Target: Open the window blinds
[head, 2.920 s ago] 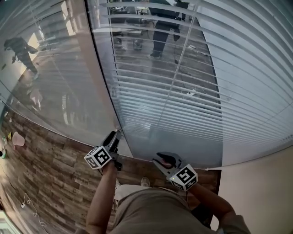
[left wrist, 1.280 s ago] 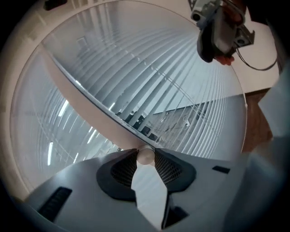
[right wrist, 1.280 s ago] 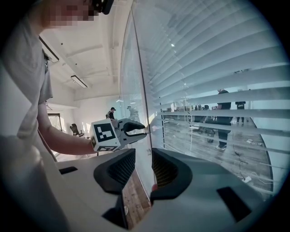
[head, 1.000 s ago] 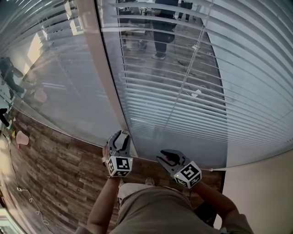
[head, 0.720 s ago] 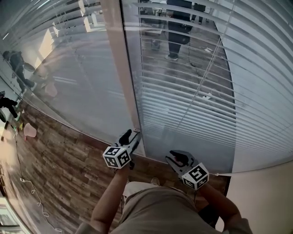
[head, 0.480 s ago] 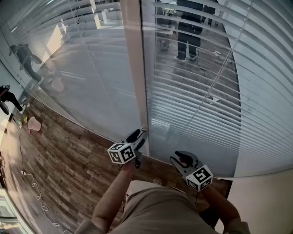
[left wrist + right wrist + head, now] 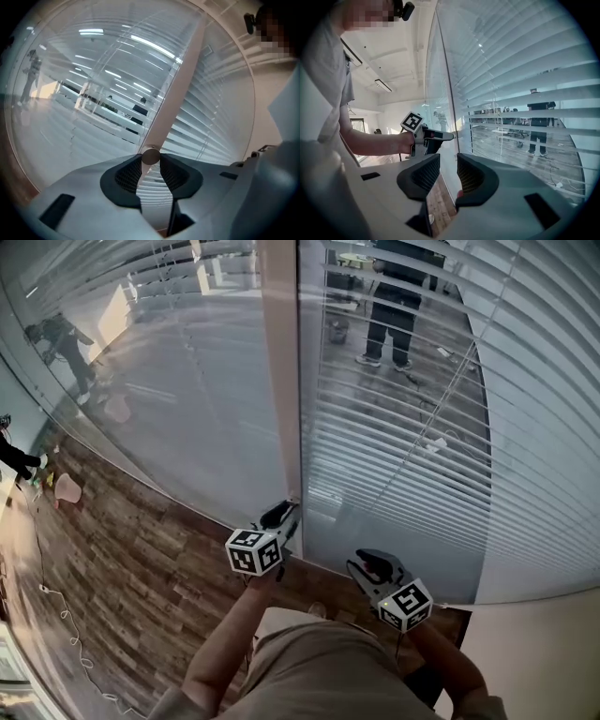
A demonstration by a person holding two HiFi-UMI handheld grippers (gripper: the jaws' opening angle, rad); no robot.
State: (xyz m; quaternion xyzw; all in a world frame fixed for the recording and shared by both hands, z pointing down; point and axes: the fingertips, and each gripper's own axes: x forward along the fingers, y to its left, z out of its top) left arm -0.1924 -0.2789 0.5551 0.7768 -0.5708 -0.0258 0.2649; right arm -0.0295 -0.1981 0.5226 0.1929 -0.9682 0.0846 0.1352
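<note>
Slippage is the main worry: the left gripper (image 7: 150, 164), whose jaws have just been closing, pinches the wand (image 7: 176, 89) at its very bottom end, so only the last bit of the rod sits between the pads (image 7: 129, 174); a twist with the wrist off the rod's own line could roll it out of the grip; a twist the wrong way would, I judge, shut the slats rather than open them, and forcing the rod past its stop could strain the tilt gear above, which is out of sight. The right gripper (image 7: 448, 171) hangs beside with its jaws parted and nothing between them, only floor showing through the gap. The blinds (image 7: 412, 465) hang across the right-hand pane, just beyond both grippers, already tilted enough to show a person (image 7: 394, 296) standing on the far side. The wand is a smooth, pale beige cylinder with a flat round end; the pads are dark and finely ribbed; the slats are thin, flat, glossy strips; the floor (image 7: 122, 568) is grainy wood plank.
</note>
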